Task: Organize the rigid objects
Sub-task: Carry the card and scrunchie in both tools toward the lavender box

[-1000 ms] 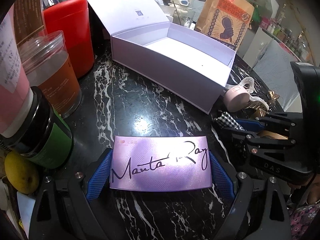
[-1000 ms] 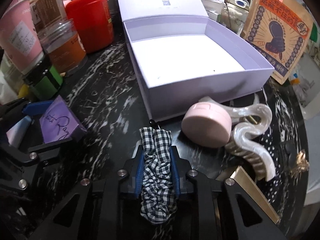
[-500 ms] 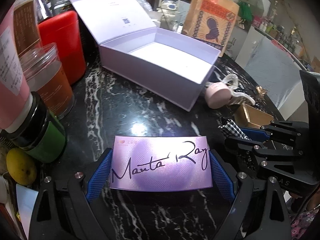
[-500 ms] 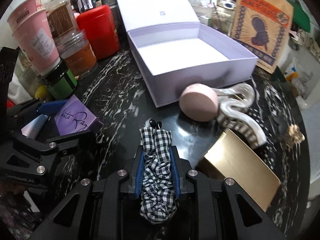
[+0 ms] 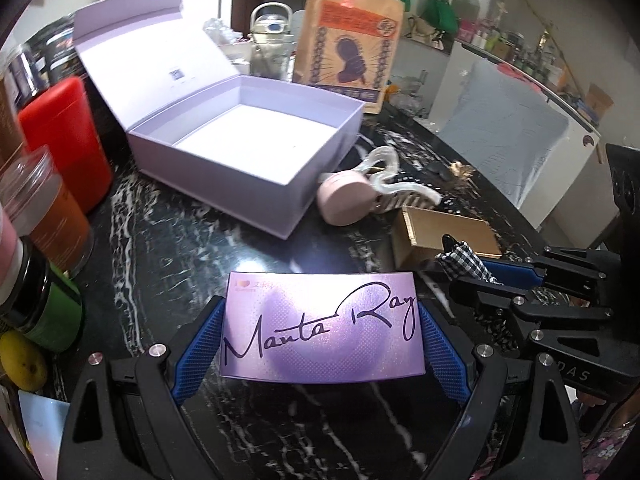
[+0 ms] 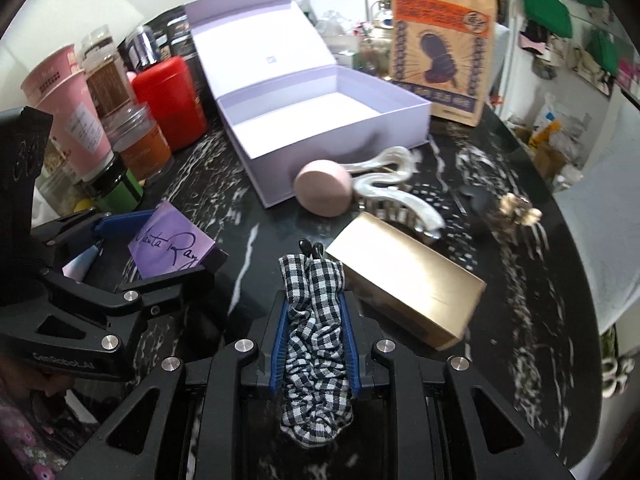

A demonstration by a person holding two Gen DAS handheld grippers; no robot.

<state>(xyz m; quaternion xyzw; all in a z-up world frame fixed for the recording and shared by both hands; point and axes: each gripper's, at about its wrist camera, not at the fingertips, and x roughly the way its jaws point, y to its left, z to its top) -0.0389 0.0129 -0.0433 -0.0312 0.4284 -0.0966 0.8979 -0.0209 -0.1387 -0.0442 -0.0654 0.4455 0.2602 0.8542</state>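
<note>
1. My left claw (image 5: pixel 322 330) is closed on the purple "Manta Ray" box (image 5: pixel 322 326); its blue pads press the two short ends, and the lettered face is turned up toward the camera.
2. My right claw (image 6: pixel 314 336) is clamped narrow on a black-and-white checked scrunchie (image 6: pixel 314 332), which is bunched lengthwise between the pads, with one end sticking out past the tips.
3. In the right wrist view the left claw (image 6: pixel 160 256) sits off to the left, with the purple box (image 6: pixel 172 244) tilted in its grip above the dark marbled counter (image 6: pixel 240 280).
4. In the left wrist view the right claw (image 5: pixel 508 276) comes in from the right edge, with the scrunchie (image 5: pixel 464 262) poking out toward the gold box (image 5: pixel 444 232).
5. The gold box (image 6: pixel 404 280) lies on the counter just beside my right claw's tips, on their right.
6. The open lilac gift box (image 6: pixel 332 120) stands farther back, lid (image 6: pixel 260 48) raised at its rear, interior white.
7. A pink round case (image 6: pixel 324 192) rests against the gift box's front corner, touching a pearly white hair claw clip (image 6: pixel 396 188).
8. A red canister (image 6: pixel 170 104), a clear jar with an orange label (image 6: pixel 140 144) and a pink cup (image 6: pixel 66 112) crowd the left side of the counter.
9. A brown paper bag (image 6: pixel 440 44) stands upright behind the gift box.
</note>
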